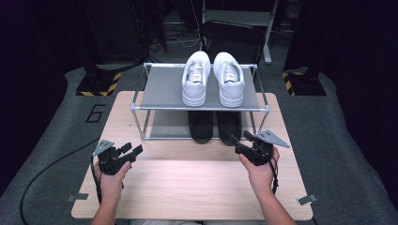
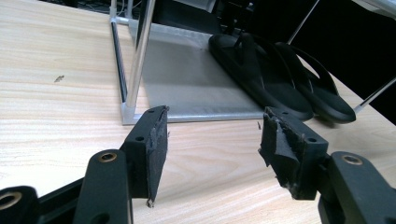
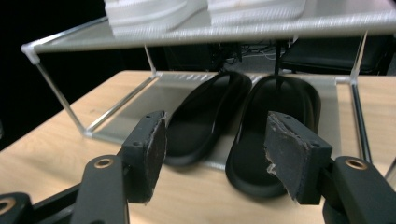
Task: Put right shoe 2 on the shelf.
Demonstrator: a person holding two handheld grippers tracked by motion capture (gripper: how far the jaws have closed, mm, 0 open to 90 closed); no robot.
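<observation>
I've got both grippers low over the table (image 1: pixel 187 187), w/ the shoe rack (image 1: pixel 199 108) straight ahead at the far half of the top.

Right gripper (image 1: pixel 241 140): jaws wide, nothing betw. them. In the high view it sits just in front of the rack's lower shelf, right of centre, aimed at the black slippers (image 1: pixel 215 125). From the right gripper view (image 3: pixel 212 154) I look straight along the jaws at the pair: both slippers lie flat, side by side and touching, heels toward me, sticking out past the front edge of the lower shelf onto the wood. The right-hand slipper (image 3: pixel 273 135) is nearer my pads than the left-hand one (image 3: pixel 205 121); neither pad touches a slipper. Pad faces look worn and ragged.

Left gripper (image 1: pixel 131 151): also wide, nothing held. It hovers over bare wood near the rack's front left corner, well apart from the right one. In the left gripper view (image 2: pixel 212 144) the rack's corner post (image 2: pixel 137 60) stands just beyond the left jaw, and the slippers (image 2: pixel 275 77) show farther off to the right on the lower shelf, seen from the side.

Top shelf: a pair of white sneakers (image 1: pixel 213 77), side by side, heels toward me, toes to the far side. Their soles show as a blurred white strip at the top of the right gripper view (image 3: pixel 205 11).
</observation>
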